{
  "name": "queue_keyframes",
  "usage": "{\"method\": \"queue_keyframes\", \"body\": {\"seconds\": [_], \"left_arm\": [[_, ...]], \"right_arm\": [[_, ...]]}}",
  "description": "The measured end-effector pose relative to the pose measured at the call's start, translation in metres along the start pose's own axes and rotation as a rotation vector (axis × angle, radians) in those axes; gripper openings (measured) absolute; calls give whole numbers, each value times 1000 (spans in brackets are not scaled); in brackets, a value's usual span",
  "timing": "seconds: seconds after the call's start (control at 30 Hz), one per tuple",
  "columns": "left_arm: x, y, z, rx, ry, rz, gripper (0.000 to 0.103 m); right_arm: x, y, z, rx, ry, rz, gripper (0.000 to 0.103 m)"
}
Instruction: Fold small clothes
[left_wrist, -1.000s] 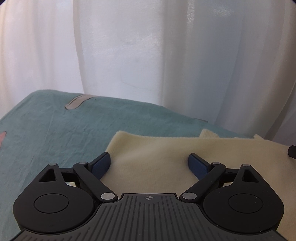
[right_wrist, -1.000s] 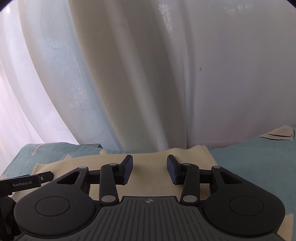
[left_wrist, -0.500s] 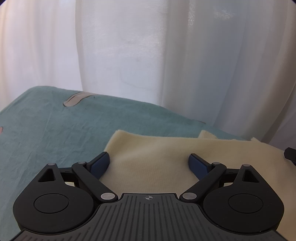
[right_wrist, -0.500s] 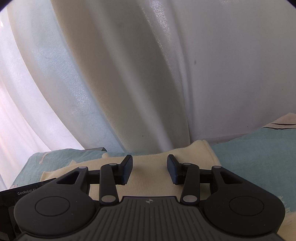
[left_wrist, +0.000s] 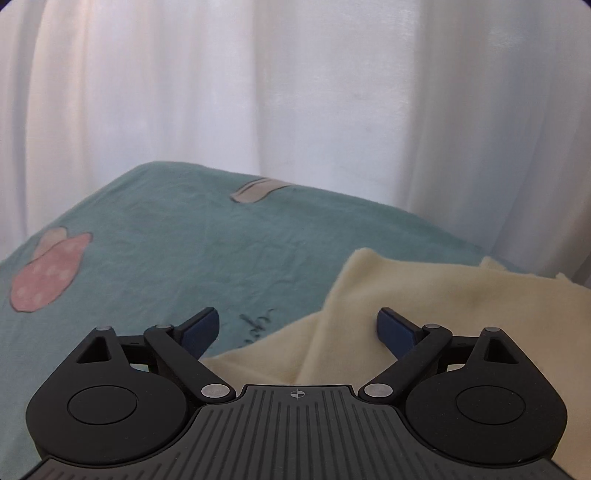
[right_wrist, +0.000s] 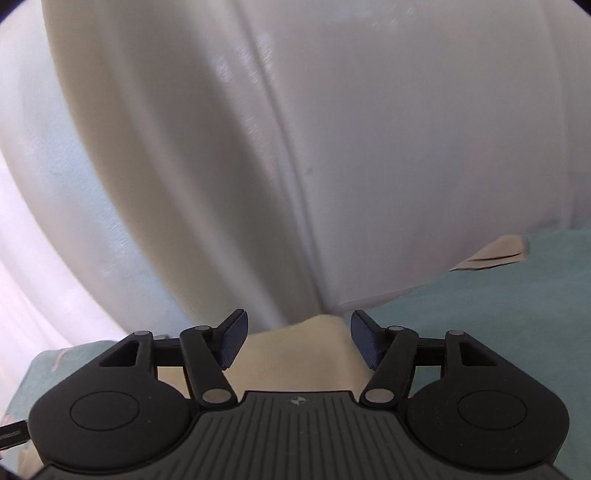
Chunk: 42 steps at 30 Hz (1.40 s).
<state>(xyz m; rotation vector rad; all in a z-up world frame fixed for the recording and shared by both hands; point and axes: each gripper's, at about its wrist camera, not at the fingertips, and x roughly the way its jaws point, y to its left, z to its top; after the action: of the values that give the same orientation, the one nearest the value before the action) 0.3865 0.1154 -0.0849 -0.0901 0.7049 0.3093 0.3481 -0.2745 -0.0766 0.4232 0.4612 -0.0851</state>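
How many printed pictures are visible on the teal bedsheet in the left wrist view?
2: a pink spotted shape near the left edge, and a beige shape at the far edge by the curtain. The cream cloth may hide more.

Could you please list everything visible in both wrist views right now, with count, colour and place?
cream knitted garment: one, pale cream, lying on the bed cover under and ahead of both grippers, partly folded over itself; also seen in the right wrist view.
teal printed bed cover: one, teal with a pink mushroom-like print and a beige print, spread beneath the garment.
white sheer curtain: one, white, hanging behind the bed across both views.
left gripper: one, black with blue pads, open, over the garment's left edge.
right gripper: one, black with blue pads, open, over the garment's far corner.
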Motion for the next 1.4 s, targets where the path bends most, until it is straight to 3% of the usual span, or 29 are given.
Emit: {"method": "queue_keyframes", "body": {"seconds": [0.1, 0.27, 0.3, 0.37, 0.4, 0.47, 0.57, 0.67, 0.83, 0.9, 1.13, 1.23, 1.4], "left_arm": [[-33, 45, -10, -38, 4, -71, 94], [-56, 85, -35, -158, 143, -314, 94], [-55, 87, -39, -176, 166, -348, 94], [-54, 89, -45, -198, 167, -353, 93], [-53, 91, -46, -213, 168, -357, 91], [-51, 94, -46, -261, 170, -394, 90], [-42, 101, -46, -357, 208, -517, 85], [-35, 98, -43, -395, 219, -535, 77], [-27, 93, -42, -403, 270, -524, 31], [-26, 97, -43, -435, 295, -532, 23], [-43, 95, -33, -440, 272, -550, 18], [-60, 79, -21, -385, 243, -574, 17], [-91, 35, -5, -272, 203, -628, 17]], "right_arm": [[-36, 1, -2, -36, -32, 0, 63], [-92, 53, -35, -108, 94, 291, 60], [-98, 67, -46, -129, 141, 338, 57], [-106, 91, -69, -148, 235, 431, 38], [-109, 102, -80, -165, 267, 460, 35], [-112, 119, -102, -211, 302, 455, 25], [-113, 131, -119, -223, 335, 436, 16], [-115, 141, -124, -264, 298, 402, 12], [-122, 152, -130, -343, 261, 354, 11], [-123, 157, -132, -384, 248, 342, 11], [-114, 160, -140, -453, 217, 345, 10], [-116, 149, -125, -350, 247, 382, 10], [-136, 115, -103, -271, 162, 339, 10]]}}
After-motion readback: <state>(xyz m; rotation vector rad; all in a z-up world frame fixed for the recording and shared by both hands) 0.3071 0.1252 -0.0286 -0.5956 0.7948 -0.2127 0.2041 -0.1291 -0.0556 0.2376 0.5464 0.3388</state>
